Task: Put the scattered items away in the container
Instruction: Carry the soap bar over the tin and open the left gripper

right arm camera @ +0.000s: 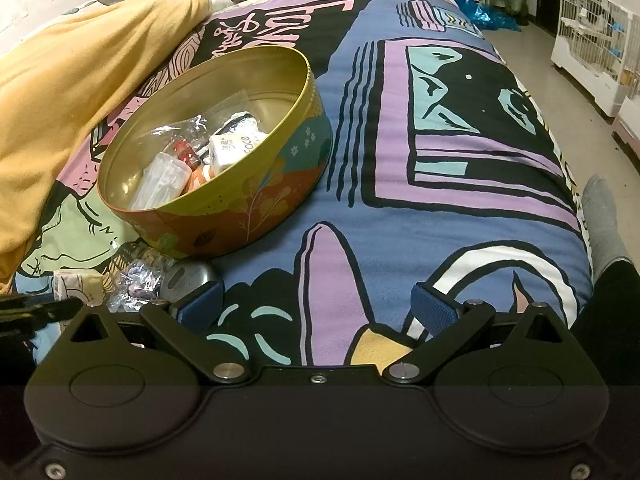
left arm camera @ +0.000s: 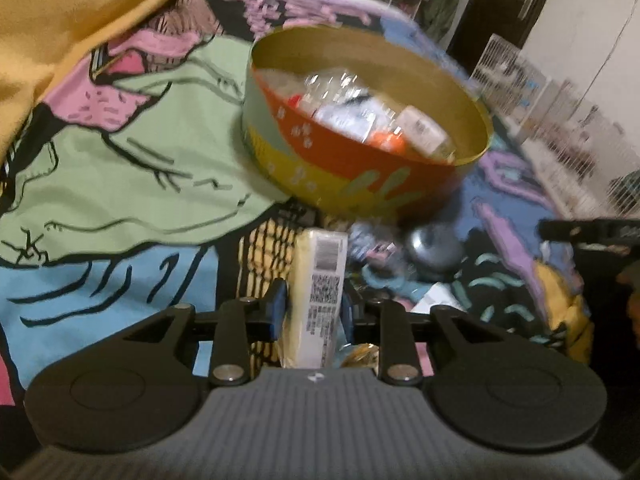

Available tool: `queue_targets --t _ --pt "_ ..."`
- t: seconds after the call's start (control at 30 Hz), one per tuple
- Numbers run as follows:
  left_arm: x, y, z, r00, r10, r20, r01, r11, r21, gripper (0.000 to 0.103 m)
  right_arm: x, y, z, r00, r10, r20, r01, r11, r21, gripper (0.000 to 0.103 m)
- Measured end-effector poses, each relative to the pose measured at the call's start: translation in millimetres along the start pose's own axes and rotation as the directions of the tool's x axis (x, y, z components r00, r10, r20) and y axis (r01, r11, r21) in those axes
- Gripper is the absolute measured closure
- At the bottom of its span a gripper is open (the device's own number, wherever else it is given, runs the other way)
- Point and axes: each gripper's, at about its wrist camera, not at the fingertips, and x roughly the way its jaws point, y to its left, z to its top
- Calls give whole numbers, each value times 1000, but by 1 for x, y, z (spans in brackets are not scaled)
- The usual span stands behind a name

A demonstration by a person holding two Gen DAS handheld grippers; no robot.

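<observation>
Risk lies with the pale yellow packet (left arm camera: 318, 292) sitting on the bed between the left gripper (left arm camera: 312, 310)'s narrowly parted fingers, short of the tin (left arm camera: 360, 168): a loose pinch could drop it, while the right gripper (right arm camera: 318, 308) gapes empty.

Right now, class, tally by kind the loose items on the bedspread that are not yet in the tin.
Barcoded packet: 1
Clear crinkly wrapper: 1
Silver round object: 1
Total: 3
</observation>
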Motion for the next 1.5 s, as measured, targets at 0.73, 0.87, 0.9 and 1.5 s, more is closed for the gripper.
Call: queue_targets --t 0.73,0.87,0.9,1.5 --pt "-50 11 23 990 39 135 -30 997 -66 79 5 7 -3 1000 -6 -20 6 999 -38 2" --pt "-56 9 30 987 46 153 -37 997 -61 79 6 7 -3 1000 -4 -22 3 999 -41 2" --pt "-57 8 32 987 47 157 -38 998 -59 79 6 7 -3 1000 -3 -23 2 999 -41 2" --pt "-67 -37 96 968 2 253 -24 996 83 79 8 6 -3 1000 16 -26 -17 999 -32 2"
